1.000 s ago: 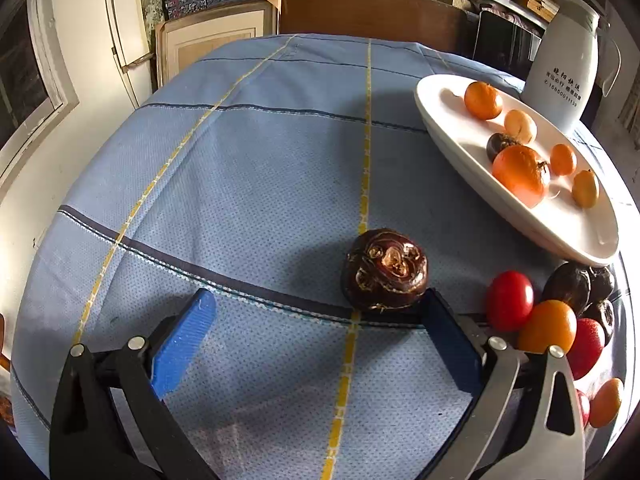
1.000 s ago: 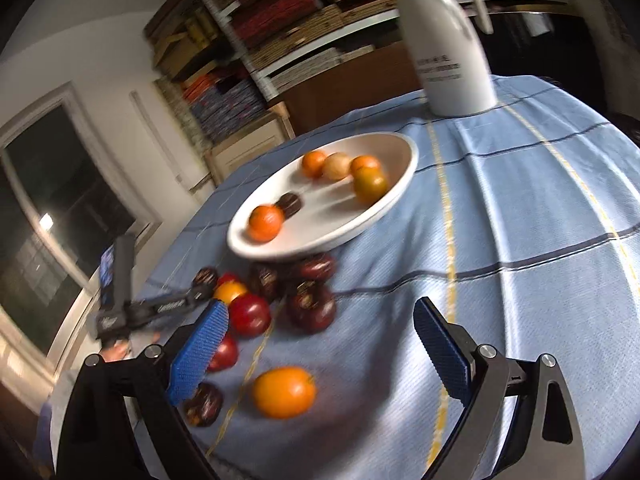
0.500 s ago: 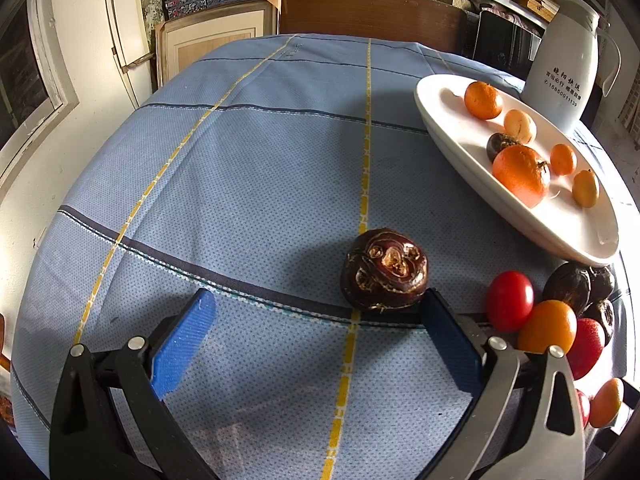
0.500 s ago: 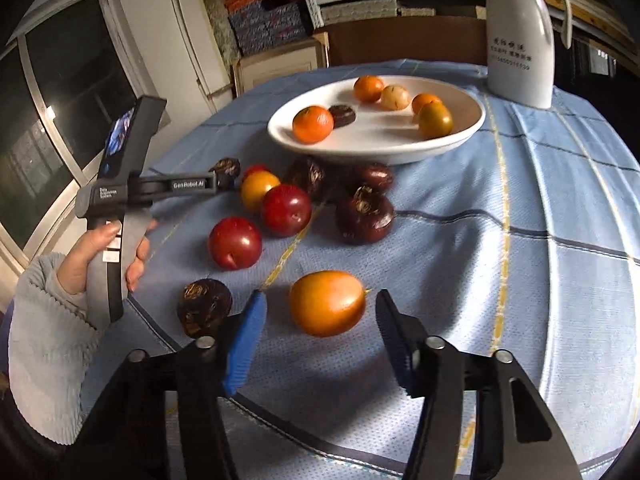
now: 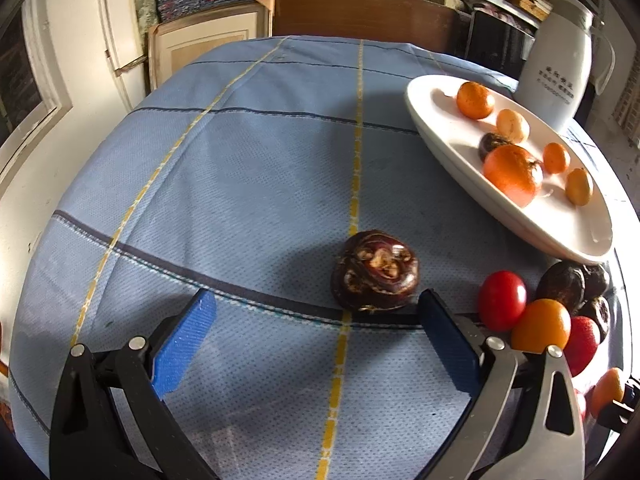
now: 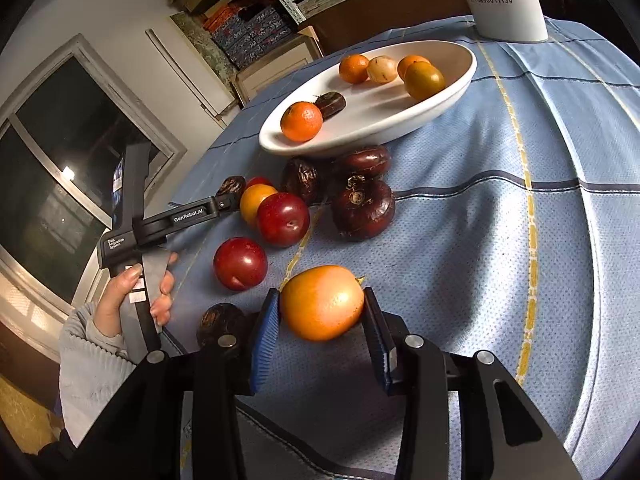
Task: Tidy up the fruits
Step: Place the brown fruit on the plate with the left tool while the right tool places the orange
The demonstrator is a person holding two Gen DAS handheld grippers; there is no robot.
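Note:
My right gripper has its jaws closing around an orange-yellow fruit on the blue cloth, and both blue pads touch its sides. My left gripper is open and low over the cloth. A dark brown water chestnut lies just ahead of its right finger, outside the jaws. The white oval bowl holds several small orange, yellow and dark fruits. Loose red plums and dark chestnuts lie between the bowl and the held fruit.
A white jug stands behind the bowl. A person's hand in a grey sleeve holds the left gripper's handle at the table's left edge. One dark chestnut lies beside my right gripper's left finger. Shelves and a window surround the table.
My right gripper came down and forward to the orange-yellow fruit and its jaws narrowed from wide open onto the fruit's sides. The left gripper has not moved.

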